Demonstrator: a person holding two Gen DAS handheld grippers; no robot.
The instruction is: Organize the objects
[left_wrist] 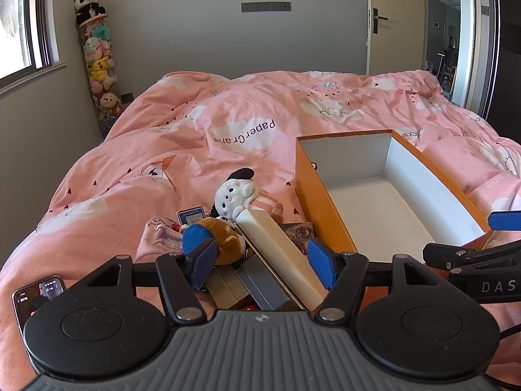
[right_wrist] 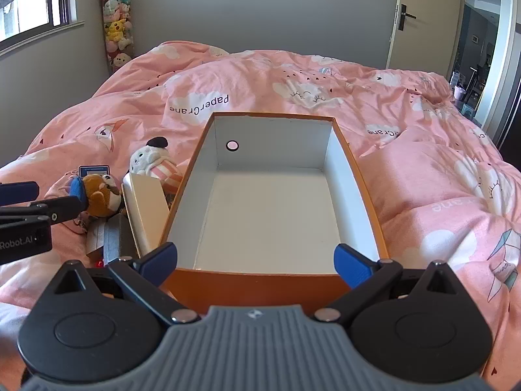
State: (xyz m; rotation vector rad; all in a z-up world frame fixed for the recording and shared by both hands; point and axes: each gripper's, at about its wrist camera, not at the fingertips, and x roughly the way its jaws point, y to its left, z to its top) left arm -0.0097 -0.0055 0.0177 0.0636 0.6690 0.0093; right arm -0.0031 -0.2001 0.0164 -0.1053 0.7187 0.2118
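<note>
One pink duvet reads "PaperCrane"; orange box on it, toy pile just left. Phone only in left view. Left gripper & right gripper fingers apart, holding nothing

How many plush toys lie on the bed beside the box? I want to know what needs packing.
2: a white plush with a black hat, nearest the orange box, and a brown plush just left of it. Others could be hidden under the pile.

Orange box lies open beside piled toys.
</note>
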